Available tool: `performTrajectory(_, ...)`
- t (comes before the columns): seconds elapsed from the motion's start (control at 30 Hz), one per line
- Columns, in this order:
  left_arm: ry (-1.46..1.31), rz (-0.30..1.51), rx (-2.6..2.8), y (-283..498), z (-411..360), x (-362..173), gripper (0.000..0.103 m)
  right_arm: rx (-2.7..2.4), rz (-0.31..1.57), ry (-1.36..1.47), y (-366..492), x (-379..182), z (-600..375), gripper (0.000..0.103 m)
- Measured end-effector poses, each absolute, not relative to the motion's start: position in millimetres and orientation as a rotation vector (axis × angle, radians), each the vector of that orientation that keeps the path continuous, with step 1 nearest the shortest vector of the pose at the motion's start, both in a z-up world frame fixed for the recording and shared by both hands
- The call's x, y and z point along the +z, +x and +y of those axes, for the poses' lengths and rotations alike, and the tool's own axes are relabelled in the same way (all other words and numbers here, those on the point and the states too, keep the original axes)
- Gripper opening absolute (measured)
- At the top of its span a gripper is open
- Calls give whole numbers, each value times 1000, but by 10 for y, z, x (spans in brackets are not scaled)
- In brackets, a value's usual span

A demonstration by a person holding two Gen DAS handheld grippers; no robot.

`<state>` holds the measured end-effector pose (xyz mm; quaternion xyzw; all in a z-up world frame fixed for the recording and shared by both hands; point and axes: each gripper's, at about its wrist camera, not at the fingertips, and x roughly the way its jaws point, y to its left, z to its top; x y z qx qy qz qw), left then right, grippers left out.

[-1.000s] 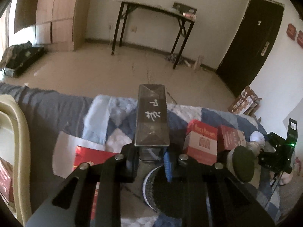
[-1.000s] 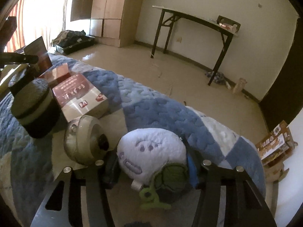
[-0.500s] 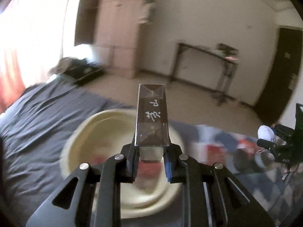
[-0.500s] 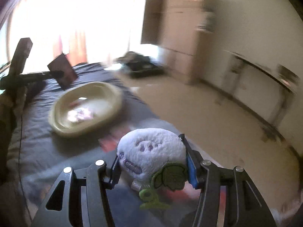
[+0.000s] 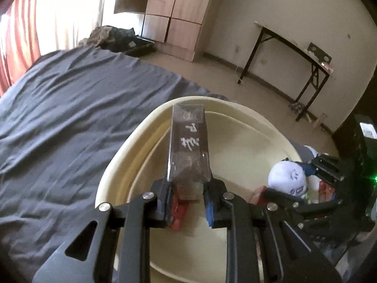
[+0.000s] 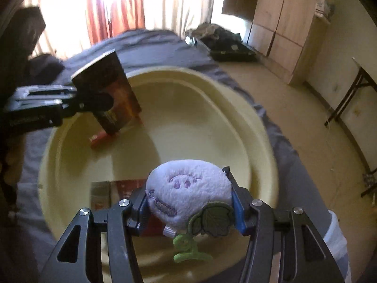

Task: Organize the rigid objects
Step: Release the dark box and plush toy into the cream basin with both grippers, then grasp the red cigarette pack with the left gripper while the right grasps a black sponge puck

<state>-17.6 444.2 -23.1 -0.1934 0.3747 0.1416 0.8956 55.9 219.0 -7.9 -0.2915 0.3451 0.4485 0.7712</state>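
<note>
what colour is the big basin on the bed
Pale cream-yellow basin, clearest in the right wrist view.

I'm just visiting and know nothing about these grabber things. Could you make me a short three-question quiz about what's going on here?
1. What does the left gripper hold?
2. True or false: the cream basin is empty.
3. The right gripper is: A) open, B) shut on the plush toy.

Key:
1. A clear-wrapped dark box with white writing.
2. False; red boxes lie inside.
3. B.
</note>
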Motion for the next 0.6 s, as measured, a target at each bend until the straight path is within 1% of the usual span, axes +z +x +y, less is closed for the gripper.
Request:
performTrajectory(0.07,-412,761,293,-194,4439,-249,25,968,747,-612,525,-127,2268,54)
performTrajectory(0.13,-421,772,272,-202,4389,-247,35,960,739,-625,498,-157,2329,60)
performTrajectory(0.17,-426,767,275,-206,4389,-240,51,952,741,-619,477,-135,2343,61)
performTrajectory(0.2,-433,752,274,-234,4376,-215,70,950,745,-598,480,-108,2331,68)
performTrajectory(0.23,-443,737,272,-256,4376,-198,81,957,745,-562,478,-57,2295,83)
performTrajectory(0.27,-456,713,273,-305,4356,-139,97,966,736,-517,459,33,2218,91)
performTrajectory(0.3,-457,690,274,-351,4325,-65,103,975,722,-487,450,130,2137,103)
performTrajectory(0.4,-417,602,258,-473,4131,241,103,951,639,-425,359,458,1640,103)
performTrajectory(0.5,-392,587,184,-494,3777,467,103,862,595,-389,220,770,834,103)
performTrajectory(0.6,-348,593,41,-397,3189,579,103,726,561,-352,115,947,-131,103)
